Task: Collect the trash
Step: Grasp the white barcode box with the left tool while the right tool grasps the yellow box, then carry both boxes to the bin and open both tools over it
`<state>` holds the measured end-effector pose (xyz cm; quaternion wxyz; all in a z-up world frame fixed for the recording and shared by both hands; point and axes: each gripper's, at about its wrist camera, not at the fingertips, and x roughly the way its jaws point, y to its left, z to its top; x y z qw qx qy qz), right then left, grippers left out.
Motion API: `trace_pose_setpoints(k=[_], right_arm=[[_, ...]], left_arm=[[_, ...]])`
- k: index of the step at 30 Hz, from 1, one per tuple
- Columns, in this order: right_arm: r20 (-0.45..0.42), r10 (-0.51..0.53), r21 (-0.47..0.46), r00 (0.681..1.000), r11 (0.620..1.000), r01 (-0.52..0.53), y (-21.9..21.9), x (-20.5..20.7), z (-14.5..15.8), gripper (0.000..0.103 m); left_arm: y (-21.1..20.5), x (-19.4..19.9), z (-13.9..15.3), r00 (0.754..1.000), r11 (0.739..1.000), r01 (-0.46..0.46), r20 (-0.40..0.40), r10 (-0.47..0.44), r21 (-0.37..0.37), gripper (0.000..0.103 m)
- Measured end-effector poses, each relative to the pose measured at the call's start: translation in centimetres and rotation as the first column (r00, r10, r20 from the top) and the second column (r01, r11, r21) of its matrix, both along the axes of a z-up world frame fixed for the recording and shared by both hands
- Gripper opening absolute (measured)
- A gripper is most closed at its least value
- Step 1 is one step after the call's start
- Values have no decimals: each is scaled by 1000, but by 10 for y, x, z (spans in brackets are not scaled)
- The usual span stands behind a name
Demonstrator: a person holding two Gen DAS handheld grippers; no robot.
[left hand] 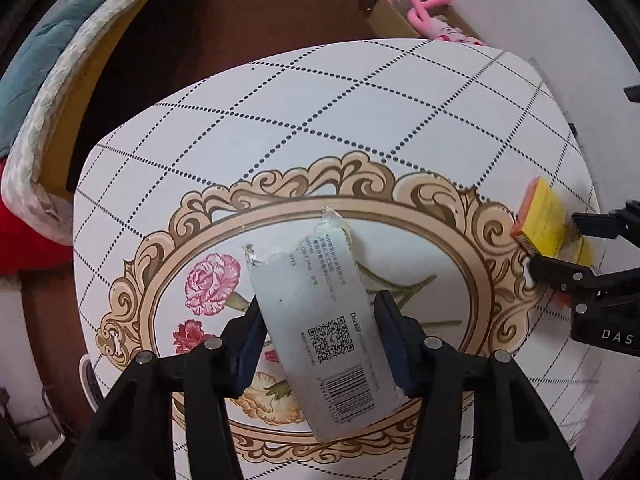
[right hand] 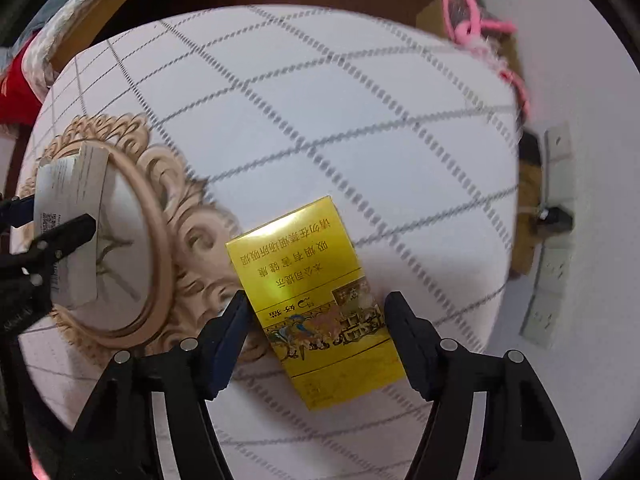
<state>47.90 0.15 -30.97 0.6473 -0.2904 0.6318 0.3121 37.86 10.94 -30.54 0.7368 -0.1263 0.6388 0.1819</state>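
Note:
My left gripper point(left hand: 318, 320) is shut on a torn white carton point(left hand: 320, 328) with a QR code and barcode, held over the flower-patterned table point(left hand: 320, 120). The carton also shows in the right wrist view point(right hand: 70, 216), at far left, with the left gripper point(right hand: 52, 240) on it. My right gripper point(right hand: 316, 320) is shut on a yellow cigarette pack point(right hand: 312, 300), held above the table point(right hand: 320, 100). In the left wrist view the pack point(left hand: 548, 216) and right gripper point(left hand: 560, 248) are at the right edge.
A cardboard box point(left hand: 396, 12) with a pink item point(left hand: 424, 12) stands on the floor beyond the table's far edge. A bed edge point(left hand: 60, 80) is at the left. A white power strip point(right hand: 554, 240) lies by the wall at the right.

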Motion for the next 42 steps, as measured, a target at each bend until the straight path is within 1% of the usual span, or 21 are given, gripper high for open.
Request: trace_pose_setpoints(k=[2, 3, 5, 6, 7, 8, 10, 11, 14, 17, 19, 23, 27, 28, 29, 31, 32, 34, 35, 38, 42], right_arm=[[6, 8, -1, 1000, 1000, -8, 3, -8, 0, 70], [23, 10, -11, 1000, 1000, -9, 6, -11, 0, 71], [44, 19, -26, 999, 999, -18, 10, -17, -1, 75], [65, 25, -22, 998, 999, -24, 12, -20, 1, 75], [74, 31, -18, 997, 999, -30, 12, -23, 2, 75], [77, 22, -8, 997, 1000, -22, 10, -24, 3, 75], [83, 4, 22, 997, 1000, -6, 6, -28, 5, 72], [98, 0, 32, 995, 999, -3, 4, -32, 8, 68], [102, -42, 49, 994, 998, 37, -2, -38, 10, 67], [119, -86, 109, 989, 991, 73, -11, -52, 21, 67], [139, -112, 172, 984, 981, 88, -18, -77, 39, 67], [150, -150, 290, 977, 952, 101, -28, -127, 70, 67], [141, -142, 388, 980, 918, 78, -28, -169, 95, 66], [138, -133, 414, 981, 908, 65, -25, -187, 105, 66], [134, -124, 430, 983, 901, 55, -21, -186, 109, 66], [122, -97, 473, 988, 881, 28, -12, -214, 125, 66], [120, -86, 486, 989, 874, 17, -7, -221, 130, 66], [114, -54, 520, 992, 854, -13, 6, -247, 143, 66], [116, -32, 530, 993, 847, -35, 15, -264, 151, 66], [100, 33, 565, 994, 821, -84, 45, -305, 165, 66], [96, 118, 584, 988, 798, -152, 95, -364, 175, 66]], left_arm=[[2, -3, -2, 1000, 999, -26, 17, 26, -19, 51], [3, -5, -4, 999, 999, -34, 20, 35, -21, 51], [0, -5, -10, 999, 999, -40, 15, 40, -11, 50], [-2, -6, -14, 999, 999, -51, 16, 51, -7, 48], [-2, -6, -13, 997, 998, -62, 39, 62, -12, 47], [1, -2, -14, 997, 998, -66, 42, 67, -9, 46], [-6, -7, -9, 996, 997, -70, 60, 69, 23, 46], [-5, -12, -7, 995, 997, -72, 69, 70, 29, 46], [-10, -32, 10, 990, 993, -97, 110, 90, 61, 46], [-14, -53, 27, 982, 989, -124, 155, 110, 86, 46], [-17, -75, 43, 975, 983, -140, 188, 116, 120, 46], [-13, -129, 77, 960, 974, -173, 245, 133, 148, 46], [0, -195, 118, 943, 962, -206, 298, 146, 179, 46], [2, -209, 126, 938, 958, -218, 311, 153, 187, 46], [6, -227, 137, 931, 953, -233, 326, 162, 192, 46], [11, -256, 152, 920, 943, -263, 348, 181, 203, 46], [17, -270, 159, 912, 936, -283, 362, 194, 210, 46], [29, -301, 172, 900, 919, -320, 378, 219, 229, 46], [38, -320, 179, 888, 911, -345, 392, 239, 227, 46], [63, -364, 190, 867, 885, -399, 412, 280, 239, 46], [99, -418, 189, 840, 850, -467, 422, 341, 242, 46]])
